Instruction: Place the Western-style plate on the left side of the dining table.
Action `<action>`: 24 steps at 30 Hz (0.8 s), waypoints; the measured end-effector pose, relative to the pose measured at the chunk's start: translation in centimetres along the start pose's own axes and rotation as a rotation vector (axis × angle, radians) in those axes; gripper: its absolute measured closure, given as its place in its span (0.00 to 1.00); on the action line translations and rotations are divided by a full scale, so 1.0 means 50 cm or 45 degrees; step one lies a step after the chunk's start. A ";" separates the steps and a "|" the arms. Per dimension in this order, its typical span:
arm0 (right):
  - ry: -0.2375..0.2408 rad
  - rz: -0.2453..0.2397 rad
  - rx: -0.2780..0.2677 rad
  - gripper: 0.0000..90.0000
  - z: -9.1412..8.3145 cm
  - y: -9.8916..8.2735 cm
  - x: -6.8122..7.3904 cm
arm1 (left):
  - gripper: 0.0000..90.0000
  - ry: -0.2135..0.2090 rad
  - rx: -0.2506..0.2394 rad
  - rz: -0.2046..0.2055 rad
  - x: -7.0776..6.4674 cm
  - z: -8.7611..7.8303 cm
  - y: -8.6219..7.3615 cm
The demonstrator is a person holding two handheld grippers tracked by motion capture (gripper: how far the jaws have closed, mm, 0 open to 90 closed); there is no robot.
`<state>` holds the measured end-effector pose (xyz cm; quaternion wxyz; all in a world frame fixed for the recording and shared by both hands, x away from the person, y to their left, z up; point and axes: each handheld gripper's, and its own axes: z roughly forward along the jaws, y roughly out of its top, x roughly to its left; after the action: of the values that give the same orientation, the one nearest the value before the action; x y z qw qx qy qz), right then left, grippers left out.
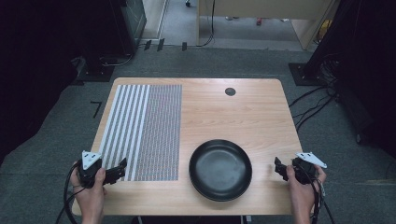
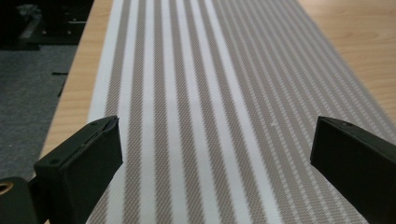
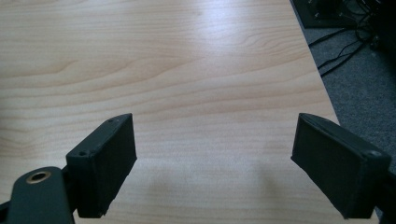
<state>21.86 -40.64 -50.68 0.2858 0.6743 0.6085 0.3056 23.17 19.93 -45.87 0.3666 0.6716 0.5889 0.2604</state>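
The wooden tabletop (image 1: 243, 112) carries two things: a striped placemat (image 1: 142, 133) laid flat along its left side, reaching from near the far edge down toward the near edge, and a black pan-like dish (image 1: 220, 169) sitting near the near edge, a little right of the middle and just beside the mat's right border. A small dark round hole (image 1: 230, 91) sits in the wood close to the far edge. The person's left hand (image 1: 91, 189) comes in at the near left corner and holds the left gripper (image 1: 122, 166) just above the mat's near end; in the left gripper view (image 2: 215, 154) its two black jaws stand wide apart with nothing between them, the pale and tan stripes running away underneath. The right hand (image 1: 301, 186) is at the near right corner, and the right gripper (image 1: 279, 167) points toward the dish but remains apart from it, over bare wood by the right edge. In the right gripper view (image 3: 215, 158) its jaws are likewise spread wide and empty, with plain woodgrain below and grey carpet (image 3: 359, 88) with cables beyond the table's edge.
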 end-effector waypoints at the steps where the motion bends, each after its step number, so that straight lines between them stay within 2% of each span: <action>1: 0.000 0.003 -0.003 0.15 0.000 0.003 0.000 | 0.02 -0.011 -0.008 -0.001 -0.007 0.002 0.007; 6: 0.011 -0.004 -0.024 0.15 0.000 0.021 0.008 | 0.02 -0.065 -0.048 0.003 -0.037 0.010 0.033; 9: 0.034 0.004 -0.043 0.15 -0.001 0.028 0.020 | 0.02 -0.117 -0.063 0.015 -0.063 0.016 0.036; 13: 0.063 0.007 -0.056 0.15 -0.001 0.027 0.035 | 0.02 -0.176 -0.057 0.038 -0.097 0.029 0.034; 16: 0.077 0.000 -0.054 0.15 -0.003 0.026 0.042 | 0.02 -0.210 -0.046 0.070 -0.116 0.035 0.031; 24: 0.151 0.018 -0.056 0.15 -0.005 0.027 0.062 | 0.02 -0.311 -0.022 0.111 -0.166 0.050 0.022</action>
<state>22.75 -37.67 -49.28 0.2618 0.6529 0.6127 0.3602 24.38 11.27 -45.80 0.4297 0.7202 0.5077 0.1974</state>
